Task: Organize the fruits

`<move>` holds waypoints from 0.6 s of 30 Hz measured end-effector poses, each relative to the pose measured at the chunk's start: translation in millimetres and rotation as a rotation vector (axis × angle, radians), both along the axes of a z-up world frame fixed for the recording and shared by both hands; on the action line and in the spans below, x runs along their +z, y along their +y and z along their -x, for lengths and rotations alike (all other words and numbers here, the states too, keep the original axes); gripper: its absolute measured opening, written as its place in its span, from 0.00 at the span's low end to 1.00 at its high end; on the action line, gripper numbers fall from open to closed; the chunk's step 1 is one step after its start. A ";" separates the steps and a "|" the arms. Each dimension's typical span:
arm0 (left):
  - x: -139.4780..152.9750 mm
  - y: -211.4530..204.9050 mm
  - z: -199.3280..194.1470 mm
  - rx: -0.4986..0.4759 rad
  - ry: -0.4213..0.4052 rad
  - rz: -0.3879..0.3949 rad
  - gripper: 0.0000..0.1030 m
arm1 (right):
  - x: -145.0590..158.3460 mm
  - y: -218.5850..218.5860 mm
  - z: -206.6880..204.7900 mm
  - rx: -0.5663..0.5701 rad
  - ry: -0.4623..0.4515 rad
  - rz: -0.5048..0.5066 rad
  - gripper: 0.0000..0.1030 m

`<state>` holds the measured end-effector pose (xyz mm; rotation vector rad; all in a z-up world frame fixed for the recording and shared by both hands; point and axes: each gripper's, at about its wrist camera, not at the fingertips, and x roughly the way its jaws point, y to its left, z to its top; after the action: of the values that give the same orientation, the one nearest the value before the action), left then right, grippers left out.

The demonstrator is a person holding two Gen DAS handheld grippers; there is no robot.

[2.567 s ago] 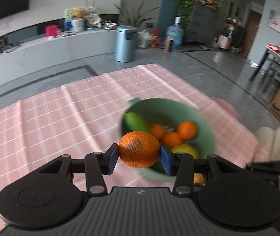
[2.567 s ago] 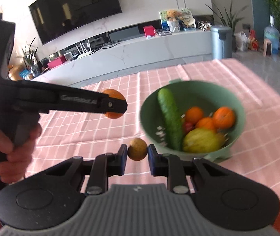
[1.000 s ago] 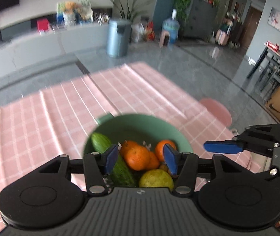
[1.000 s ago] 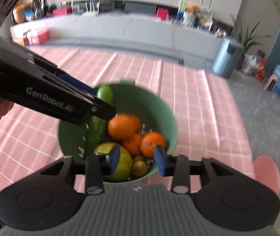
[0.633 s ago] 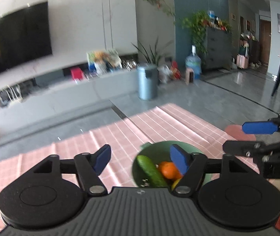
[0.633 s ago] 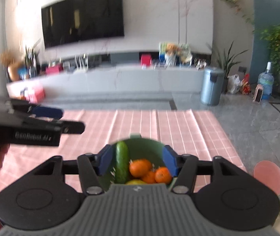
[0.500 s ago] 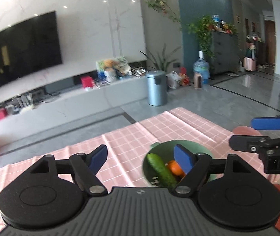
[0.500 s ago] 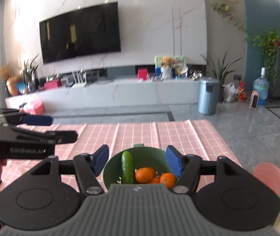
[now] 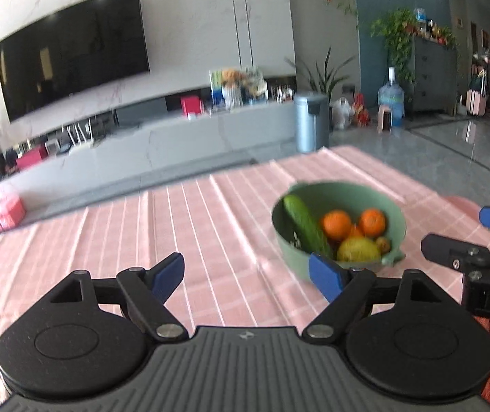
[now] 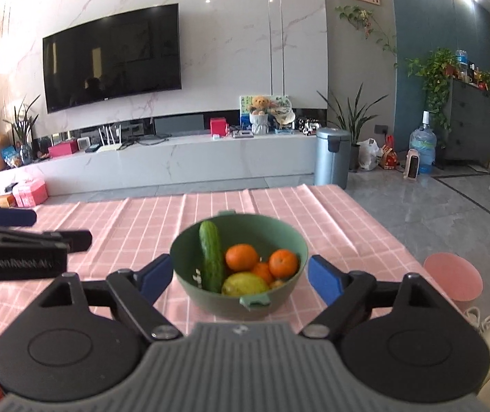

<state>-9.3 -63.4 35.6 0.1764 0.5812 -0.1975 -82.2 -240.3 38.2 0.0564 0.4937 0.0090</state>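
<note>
Both the left gripper (image 9: 246,273) and the right gripper (image 10: 240,276) are held wide apart with nothing between the fingers. The fruits are gathered in the green bowl (image 10: 279,300) on the pink checked tablecloth (image 9: 193,213): a cucumber (image 10: 210,261), oranges (image 10: 241,257) and a yellow fruit (image 10: 245,284).

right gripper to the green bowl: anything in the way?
Nothing visible. The right gripper is open and empty, and the green bowl sits straight ahead, framed between its fingers, with only pink tablecloth around it. The left gripper is off to the side.
</note>
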 end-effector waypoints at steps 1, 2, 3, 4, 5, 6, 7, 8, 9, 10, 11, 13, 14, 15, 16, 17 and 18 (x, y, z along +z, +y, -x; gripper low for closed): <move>-5.1 0.8 -0.8 0.006 0.011 -0.002 0.93 | -3.8 0.5 -0.6 -0.001 0.004 0.003 0.80; -9.0 -0.3 -3.5 0.011 0.019 -0.006 0.93 | -7.3 -0.1 -2.5 -0.002 0.007 0.007 0.80; -12.6 0.1 -2.7 0.015 0.026 -0.011 0.93 | -11.1 0.3 -4.2 -0.006 0.010 0.013 0.80; -16.9 0.8 -0.7 0.018 0.032 -0.016 0.93 | -14.7 0.7 -6.1 -0.010 0.011 0.019 0.80; -20.4 0.7 -1.2 0.023 0.039 -0.022 0.93 | -18.4 1.1 -7.2 -0.011 0.013 0.025 0.80; -23.3 1.0 -2.7 0.028 0.050 -0.027 0.93 | -22.1 1.3 -9.1 -0.011 0.019 0.031 0.80; -26.4 2.2 -3.5 0.031 0.062 -0.028 0.93 | -26.0 1.4 -10.6 -0.012 0.024 0.036 0.80; -28.6 3.0 -5.4 0.032 0.073 -0.026 0.93 | -29.9 1.4 -12.2 -0.013 0.028 0.040 0.80; -30.8 3.3 -6.7 0.035 0.083 -0.026 0.93 | -33.2 0.5 -15.3 -0.013 0.033 0.042 0.80; -32.9 3.5 -8.0 0.039 0.092 -0.029 0.93 | -36.9 -0.1 -16.7 -0.013 0.037 0.038 0.80; -35.3 3.2 -7.6 0.042 0.098 -0.032 0.93 | -40.1 -0.9 -17.2 -0.010 0.038 0.030 0.80; -40.6 3.2 -9.9 0.047 0.112 -0.038 0.93 | -42.3 -1.1 -21.0 -0.009 0.041 0.024 0.80; -43.0 3.5 -10.6 0.048 0.122 -0.038 0.93 | -44.2 -2.3 -24.1 -0.009 0.046 0.018 0.80; -45.4 3.6 -11.0 0.046 0.133 -0.037 0.93 | -46.2 -3.3 -26.4 -0.008 0.051 0.009 0.80; -47.7 4.1 -11.2 0.047 0.141 -0.037 0.93 | -47.8 -4.4 -28.1 -0.009 0.056 0.001 0.80; -49.7 4.5 -11.1 0.050 0.146 -0.041 0.93 | -49.1 -4.8 -29.7 -0.009 0.062 -0.003 0.80; -51.5 3.8 -10.6 0.049 0.150 -0.045 0.93 | -50.0 -4.8 -31.0 -0.008 0.065 -0.007 0.80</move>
<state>1.3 -59.6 -16.0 0.1914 0.7389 -0.1509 -51.2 -245.1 -11.8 0.0656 0.5584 0.0014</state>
